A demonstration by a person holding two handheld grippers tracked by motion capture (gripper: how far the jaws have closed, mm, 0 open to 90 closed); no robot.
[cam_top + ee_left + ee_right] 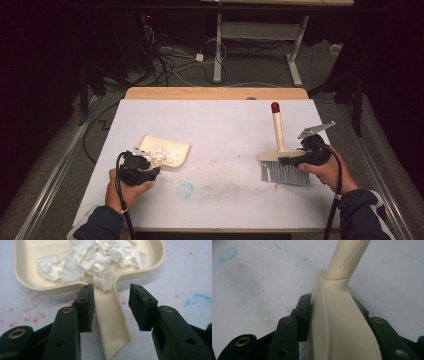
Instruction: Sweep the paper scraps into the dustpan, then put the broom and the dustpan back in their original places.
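Observation:
A cream dustpan (176, 145) lies on the white table at the left, with torn white paper scraps (165, 155) in it. My left gripper (150, 164) is at its near side. In the left gripper view the pan's handle (110, 315) lies flat between the jaws of the left gripper (111, 288), which is open, with a gap at each pad; the scraps (87, 260) lie just ahead. At the right a cream brush (278, 131) with a red cap and grey bristles (284, 173) lies flat. My right gripper (288, 160) straddles the brush head (337, 322), pads close beside it, apparently open.
A blue smudge (186, 191) and a grey smear mark the table's near middle, with faint red specks around. A wooden strip (215, 93) edges the far side. Beyond it are floor cables and the legs of another table (218, 50).

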